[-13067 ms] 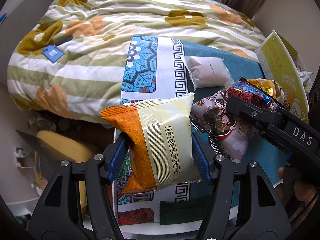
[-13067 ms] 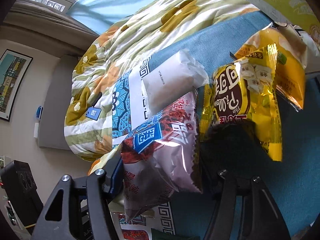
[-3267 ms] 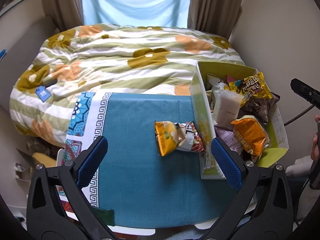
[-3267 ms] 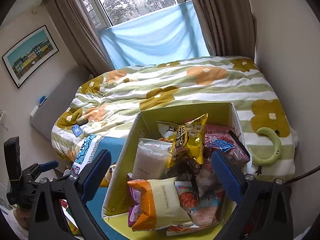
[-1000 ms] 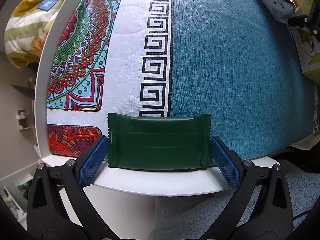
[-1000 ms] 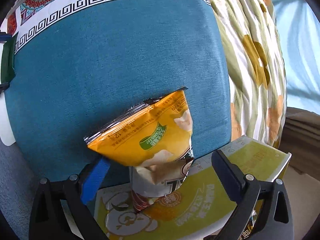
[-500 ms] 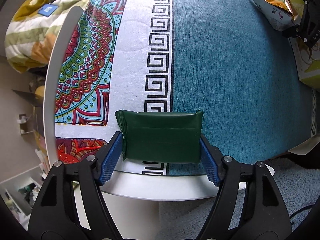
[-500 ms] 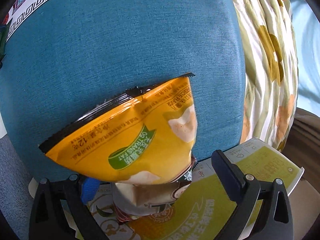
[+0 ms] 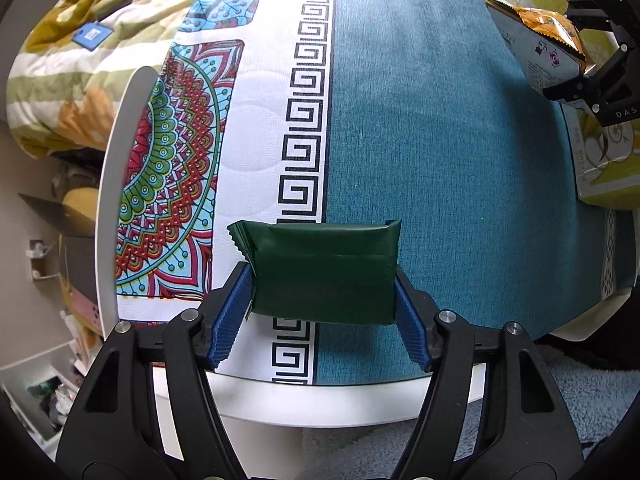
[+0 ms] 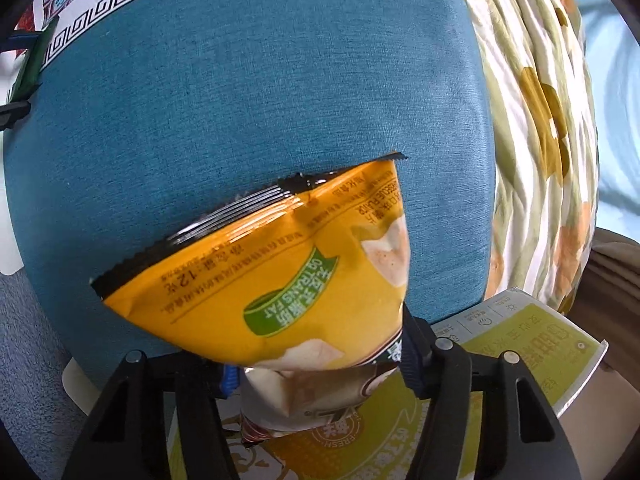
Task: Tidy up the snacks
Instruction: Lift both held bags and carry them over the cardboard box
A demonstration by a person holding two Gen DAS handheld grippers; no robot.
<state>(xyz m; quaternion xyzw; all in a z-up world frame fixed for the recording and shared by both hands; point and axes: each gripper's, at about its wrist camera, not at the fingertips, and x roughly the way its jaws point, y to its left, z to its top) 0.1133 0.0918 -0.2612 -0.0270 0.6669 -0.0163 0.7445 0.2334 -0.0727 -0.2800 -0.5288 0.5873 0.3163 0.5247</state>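
My left gripper point(image 9: 323, 312) is shut on a dark green snack packet point(image 9: 322, 270) and holds it just above the near edge of the table's teal cloth point(image 9: 432, 128). My right gripper point(image 10: 316, 364) is shut on an orange-yellow snack bag point(image 10: 280, 280), lifted over the teal cloth point(image 10: 248, 92) beside the yellow-green cardboard box point(image 10: 516, 340). The right gripper and its bag point(image 9: 548, 26) also show at the far right of the left wrist view. The green packet point(image 10: 34, 62) shows at the left edge of the right wrist view.
The cloth has a white Greek-key border point(image 9: 308, 92) and a mandala pattern point(image 9: 172, 160). The box point(image 9: 604, 156) stands at the table's right end. A floral quilt point(image 10: 536, 112) lies on the bed behind. Grey carpet point(image 9: 520, 420) lies below the table's white edge.
My left gripper closed on the green packet and lifted it off the table edge. My right gripper closed on the orange bag and raised it from the cloth.
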